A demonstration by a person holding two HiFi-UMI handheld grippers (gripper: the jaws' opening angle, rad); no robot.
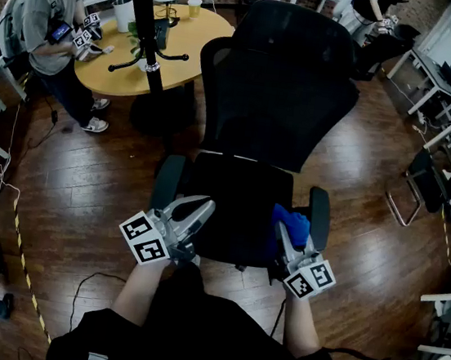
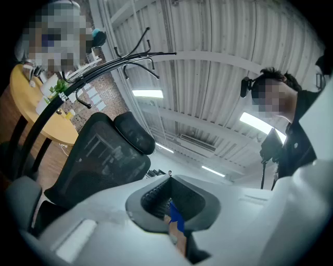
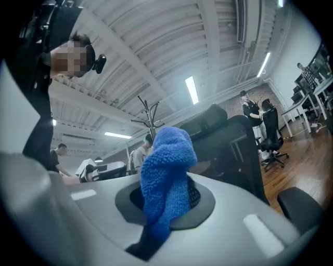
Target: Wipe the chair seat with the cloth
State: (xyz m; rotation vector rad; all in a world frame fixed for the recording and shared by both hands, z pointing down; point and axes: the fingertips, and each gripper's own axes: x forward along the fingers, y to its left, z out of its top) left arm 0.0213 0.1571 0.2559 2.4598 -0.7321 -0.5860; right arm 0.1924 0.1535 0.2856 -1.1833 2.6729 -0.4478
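Right tongs [image 1: 286, 232] clench a blue microfibre cloth [image 3: 165, 171] over the right edge of the black office chair seat [image 1: 234, 209]. Left tongs [image 1: 203, 208] hover closed and empty at its front left. The cloth looks soft, light and floppy, best gripped bunched. Armrests [image 1: 167, 180] and backrest [image 1: 275, 83] hem the seat; only its front lies open.
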